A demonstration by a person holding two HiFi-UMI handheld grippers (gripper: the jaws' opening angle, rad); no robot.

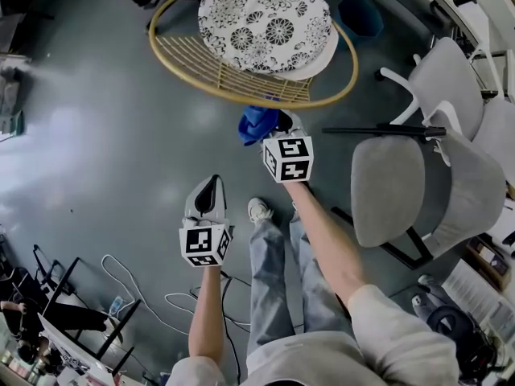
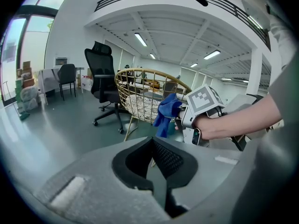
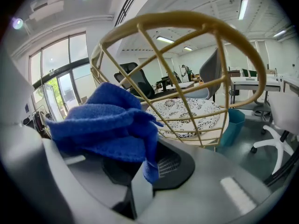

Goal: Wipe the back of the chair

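A round yellow wire chair (image 1: 241, 79) with a black-and-white patterned cushion (image 1: 265, 22) stands ahead of me. Its curved back (image 3: 187, 55) fills the right gripper view, close in front. My right gripper (image 1: 269, 127) is shut on a blue cloth (image 1: 256, 124), held just short of the chair's back rim; the cloth (image 3: 107, 125) drapes over its jaws. In the left gripper view the cloth (image 2: 167, 113) hangs beside the chair (image 2: 145, 94). My left gripper (image 1: 211, 191) hangs lower left, away from the chair, shut with nothing in it.
Two grey office chairs (image 1: 418, 175) stand right of me. A black office chair (image 2: 105, 85) is beyond the wire chair. A teal bin (image 1: 360, 14) sits behind it. Cables (image 1: 137, 284) trail on the floor at lower left, near a desk edge.
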